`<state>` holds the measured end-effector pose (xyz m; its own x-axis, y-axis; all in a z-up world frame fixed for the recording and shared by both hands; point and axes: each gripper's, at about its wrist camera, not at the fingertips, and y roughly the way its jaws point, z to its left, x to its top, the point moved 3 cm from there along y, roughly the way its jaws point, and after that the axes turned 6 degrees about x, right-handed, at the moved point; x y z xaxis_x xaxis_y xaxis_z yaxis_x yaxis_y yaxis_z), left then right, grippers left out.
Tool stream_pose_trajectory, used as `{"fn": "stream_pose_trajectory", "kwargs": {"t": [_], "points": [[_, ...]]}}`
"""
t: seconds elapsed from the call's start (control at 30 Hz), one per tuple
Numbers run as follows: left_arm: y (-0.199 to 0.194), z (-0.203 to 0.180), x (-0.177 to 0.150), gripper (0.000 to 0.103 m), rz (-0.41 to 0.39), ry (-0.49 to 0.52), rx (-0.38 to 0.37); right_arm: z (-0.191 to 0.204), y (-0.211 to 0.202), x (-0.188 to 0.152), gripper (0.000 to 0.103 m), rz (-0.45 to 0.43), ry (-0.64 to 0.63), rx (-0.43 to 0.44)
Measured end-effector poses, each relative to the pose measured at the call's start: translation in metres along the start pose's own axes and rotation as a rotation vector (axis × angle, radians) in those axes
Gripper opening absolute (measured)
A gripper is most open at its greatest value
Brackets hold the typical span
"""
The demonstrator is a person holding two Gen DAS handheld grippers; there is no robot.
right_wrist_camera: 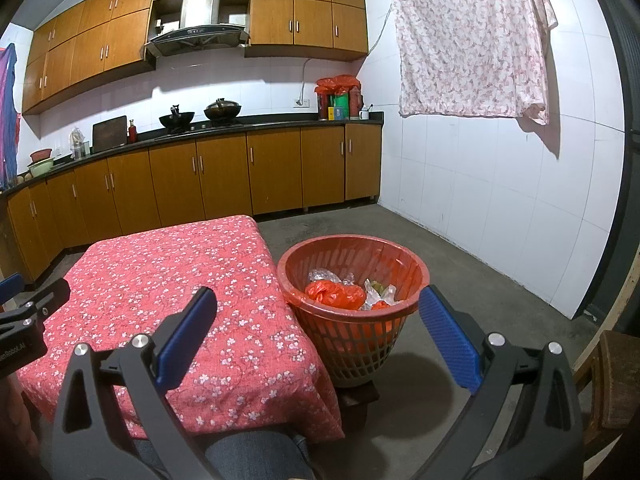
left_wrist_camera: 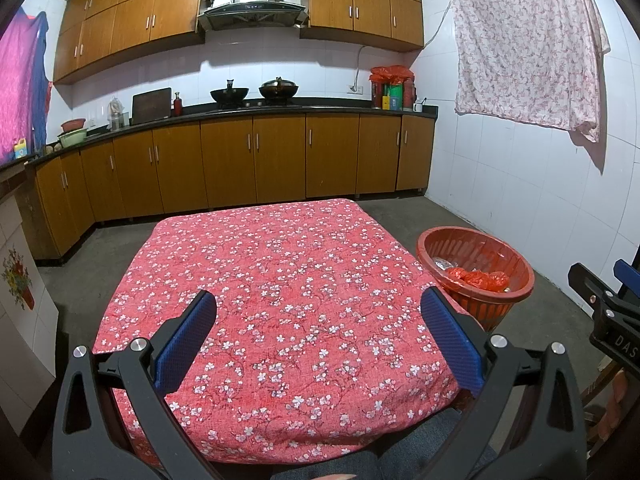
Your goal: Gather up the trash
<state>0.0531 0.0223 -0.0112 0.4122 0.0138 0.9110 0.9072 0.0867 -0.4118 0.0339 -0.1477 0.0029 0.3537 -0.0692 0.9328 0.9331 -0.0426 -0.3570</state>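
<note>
White tiled walls (right_wrist_camera: 480,184), grey concrete floor (right_wrist_camera: 460,264). Wood cabinets (left_wrist_camera: 280,156) below dark counter (left_wrist_camera: 328,104), more cabinets above. Hood (left_wrist_camera: 254,8) over two woks (left_wrist_camera: 256,92). Floral sheet (left_wrist_camera: 524,40) hangs on right wall. Table (left_wrist_camera: 288,312) under red floral cloth.

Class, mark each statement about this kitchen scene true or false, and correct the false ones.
1. The red basket holds an orange-red plastic bag. True.
2. The left tool is shut on a wrapper. False: it is open and holds nothing.
3. The basket stands on the floral tablecloth. False: it stands beside the table.
4. The right tool is open. True.
5. Two woks sit on the stove. True.
</note>
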Motion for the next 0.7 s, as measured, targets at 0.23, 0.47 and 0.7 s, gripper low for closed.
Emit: {"fn": "stream_pose_trajectory", "kwargs": {"t": [0.23,0.47,0.7], "points": [[-0.0003,-0.0004,0.0001,0.101,0.0,0.0,0.0,0.0002,-0.0001,-0.0008,0.099,0.001,0.002,-0.002],[-0.0002,-0.001,0.0005,0.101,-0.001,0.002,0.0,-0.0003,-0.0003,-0.0004,0.099,0.001,0.002,-0.001],[0.0003,-0.0011,0.001,0.101,0.0,0.002,-0.001,-0.0004,-0.0003,-0.0002,0.099,0.001,0.003,-0.001]]}}
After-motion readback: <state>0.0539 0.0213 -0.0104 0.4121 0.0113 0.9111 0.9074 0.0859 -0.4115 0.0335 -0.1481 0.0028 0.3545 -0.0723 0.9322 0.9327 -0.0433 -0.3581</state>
